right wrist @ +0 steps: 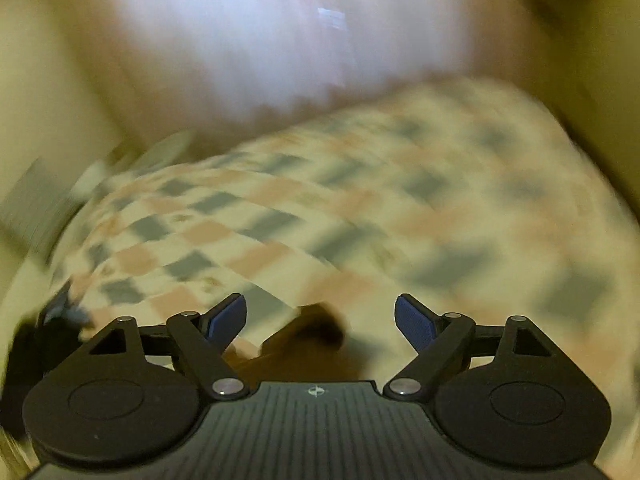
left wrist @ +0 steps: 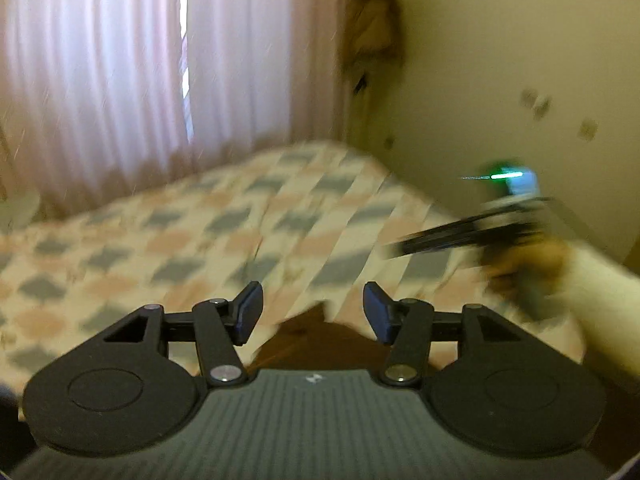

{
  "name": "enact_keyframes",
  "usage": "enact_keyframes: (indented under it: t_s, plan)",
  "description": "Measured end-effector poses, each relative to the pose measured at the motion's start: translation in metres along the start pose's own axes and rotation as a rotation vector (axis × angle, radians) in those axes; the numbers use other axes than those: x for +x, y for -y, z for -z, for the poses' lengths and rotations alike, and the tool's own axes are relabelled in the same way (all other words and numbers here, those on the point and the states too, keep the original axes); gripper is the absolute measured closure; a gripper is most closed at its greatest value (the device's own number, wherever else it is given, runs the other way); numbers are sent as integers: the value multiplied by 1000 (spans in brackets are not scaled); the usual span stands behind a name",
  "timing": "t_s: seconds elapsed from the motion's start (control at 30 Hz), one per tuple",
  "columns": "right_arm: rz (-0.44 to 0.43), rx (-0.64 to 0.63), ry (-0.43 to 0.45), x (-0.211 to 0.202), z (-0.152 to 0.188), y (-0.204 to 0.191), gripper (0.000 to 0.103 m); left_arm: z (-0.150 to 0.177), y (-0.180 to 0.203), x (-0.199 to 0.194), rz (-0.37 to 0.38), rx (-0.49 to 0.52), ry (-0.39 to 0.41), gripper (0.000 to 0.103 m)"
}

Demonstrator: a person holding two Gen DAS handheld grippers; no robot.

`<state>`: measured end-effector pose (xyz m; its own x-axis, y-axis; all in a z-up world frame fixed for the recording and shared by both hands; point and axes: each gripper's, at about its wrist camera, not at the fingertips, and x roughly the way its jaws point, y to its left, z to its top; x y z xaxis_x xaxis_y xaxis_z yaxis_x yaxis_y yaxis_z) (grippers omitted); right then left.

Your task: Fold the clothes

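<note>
A brown garment (left wrist: 308, 330) lies on the near edge of a bed with a checked pink, grey and cream cover (left wrist: 192, 232). My left gripper (left wrist: 313, 312) is open and empty just above the garment. In the right wrist view the same brown garment (right wrist: 308, 344) sits between and below the open fingers of my right gripper (right wrist: 321, 320), which holds nothing. The right gripper also shows, blurred, at the right of the left wrist view (left wrist: 472, 236), held in a hand. Both views are blurred by motion.
Pink curtains (left wrist: 120, 60) hang behind the bed (right wrist: 360, 208). A cream wall (left wrist: 500, 60) runs along the bed's right side, with something brown hanging in the corner (left wrist: 374, 20). A pale object (right wrist: 36, 200) stands left of the bed.
</note>
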<state>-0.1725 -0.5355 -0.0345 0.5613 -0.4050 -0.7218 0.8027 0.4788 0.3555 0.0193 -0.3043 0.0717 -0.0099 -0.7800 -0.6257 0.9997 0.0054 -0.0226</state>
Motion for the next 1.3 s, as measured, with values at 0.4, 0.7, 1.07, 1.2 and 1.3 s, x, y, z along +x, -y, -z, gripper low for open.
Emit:
enact_keyframes:
  t_s: [0.4, 0.7, 1.07, 1.2, 1.3]
  plan:
    - [100, 849, -99, -48, 351, 137, 20, 275, -74, 123, 64, 109, -553, 52]
    - [93, 1052, -157, -9, 444, 29, 20, 415, -76, 152, 137, 691, -609, 39]
    - [113, 1011, -179, 9, 475, -21, 23, 440, -100, 92, 399, 837, -593, 102]
    - [48, 1026, -57, 34, 468, -24, 42, 415, -112, 48, 562, 728, -573, 102]
    - [-16, 1089, 91, 51, 466, -21, 49, 397, -121, 16, 682, 642, -556, 102]
